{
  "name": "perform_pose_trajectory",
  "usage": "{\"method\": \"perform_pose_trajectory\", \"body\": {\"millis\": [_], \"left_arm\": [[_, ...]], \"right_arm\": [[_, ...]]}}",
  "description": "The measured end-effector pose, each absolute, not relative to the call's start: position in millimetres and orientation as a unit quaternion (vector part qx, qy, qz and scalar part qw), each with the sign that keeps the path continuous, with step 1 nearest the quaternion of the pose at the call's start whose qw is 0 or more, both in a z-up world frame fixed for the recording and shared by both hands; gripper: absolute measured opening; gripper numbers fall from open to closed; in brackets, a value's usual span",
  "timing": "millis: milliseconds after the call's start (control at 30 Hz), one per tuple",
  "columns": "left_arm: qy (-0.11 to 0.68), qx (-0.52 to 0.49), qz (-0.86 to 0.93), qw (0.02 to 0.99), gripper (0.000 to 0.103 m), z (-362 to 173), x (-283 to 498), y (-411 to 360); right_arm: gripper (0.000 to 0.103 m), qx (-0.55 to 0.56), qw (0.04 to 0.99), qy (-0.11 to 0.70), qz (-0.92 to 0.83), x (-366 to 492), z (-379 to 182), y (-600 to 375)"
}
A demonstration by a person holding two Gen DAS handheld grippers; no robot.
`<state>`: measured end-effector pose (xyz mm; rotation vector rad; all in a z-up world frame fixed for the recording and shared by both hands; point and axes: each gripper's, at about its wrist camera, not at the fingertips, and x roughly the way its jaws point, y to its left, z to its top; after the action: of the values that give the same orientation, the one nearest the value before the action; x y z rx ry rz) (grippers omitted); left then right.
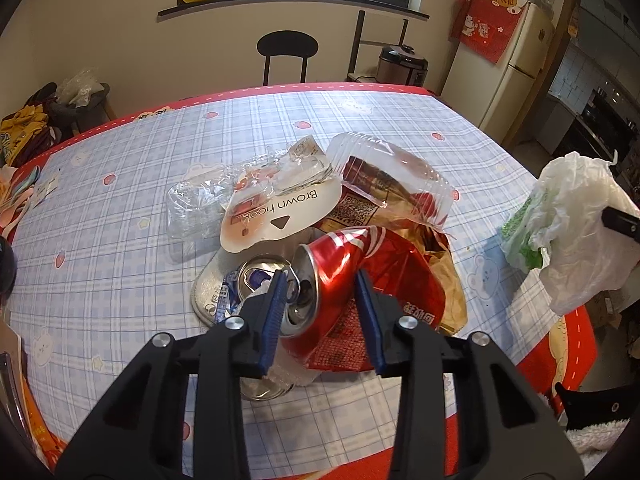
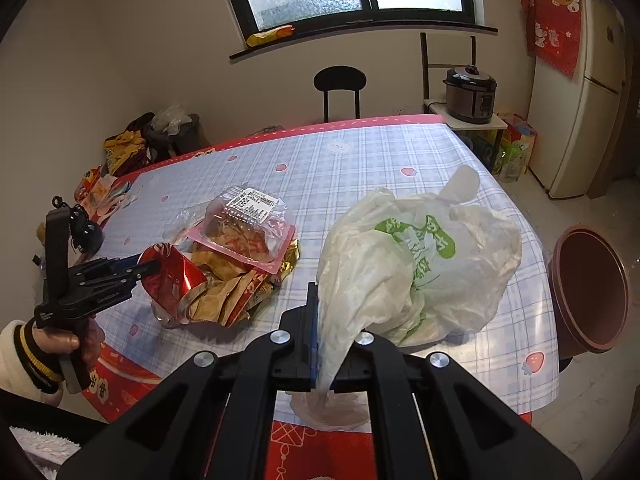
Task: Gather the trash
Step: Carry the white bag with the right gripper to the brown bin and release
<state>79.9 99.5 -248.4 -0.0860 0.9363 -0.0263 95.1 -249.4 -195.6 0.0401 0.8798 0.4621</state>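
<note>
My left gripper (image 1: 320, 312) is shut on a crushed red can (image 1: 328, 280), tilted, just above a trash pile. The pile holds a silver can (image 1: 262, 276), a clear plastic box (image 1: 392, 176), a white card lid (image 1: 280, 212), crumpled clear wrap (image 1: 196, 208) and a red-gold snack bag (image 1: 416, 280). My right gripper (image 2: 318, 328) is shut on a white plastic bag (image 2: 416, 256) with green print, which rests on the table. The right wrist view also shows the left gripper (image 2: 136, 270) on the red can (image 2: 172, 276). The bag shows at right in the left wrist view (image 1: 568, 220).
The table (image 1: 120, 184) has a blue plaid cloth with a red border. A brown bin (image 2: 592, 288) stands on the floor at the right. A black chair (image 1: 288, 52), a rice cooker (image 2: 470, 94) and a fridge (image 2: 580, 92) stand beyond the table. Clutter lies at the far left (image 1: 20, 192).
</note>
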Motion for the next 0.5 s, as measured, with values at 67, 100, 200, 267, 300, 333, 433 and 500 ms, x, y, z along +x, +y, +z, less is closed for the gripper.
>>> {"method": "perform_pose_trajectory", "body": {"millis": [67,100,200,267,300,333,433,500], "left_arm": [[0.444,-0.039,-0.016,0.895,0.033,-248.3,78.3,100.1],[0.442,-0.041,-0.017,0.896,0.032,-247.5,76.8,101.1],[0.436,-0.056,-0.021,0.898,0.031,-244.4,70.8,108.9],[0.431,-0.067,-0.021,0.900,0.030,-240.9,66.8,115.2],[0.428,-0.071,-0.020,0.901,0.030,-238.9,64.1,118.3],[0.424,-0.076,-0.019,0.902,0.029,-236.3,61.1,121.8],[0.412,-0.089,-0.015,0.907,0.029,-228.1,51.4,131.8],[0.403,-0.099,-0.011,0.910,0.029,-222.5,44.3,137.9]], "right_arm": [[0.005,0.018,0.881,0.420,0.218,92.7,-193.1,-249.4],[0.005,0.018,0.882,0.418,0.217,91.6,-191.0,-249.0],[0.005,0.016,0.885,0.413,0.216,88.9,-186.0,-247.2],[0.005,0.013,0.886,0.410,0.217,88.2,-183.3,-244.4],[0.005,0.011,0.886,0.409,0.217,87.7,-183.0,-242.8],[0.005,0.010,0.886,0.409,0.219,87.7,-182.3,-241.3],[0.005,0.004,0.885,0.408,0.224,87.7,-180.8,-235.1],[0.005,0.000,0.884,0.408,0.228,87.2,-179.2,-230.4]]}}
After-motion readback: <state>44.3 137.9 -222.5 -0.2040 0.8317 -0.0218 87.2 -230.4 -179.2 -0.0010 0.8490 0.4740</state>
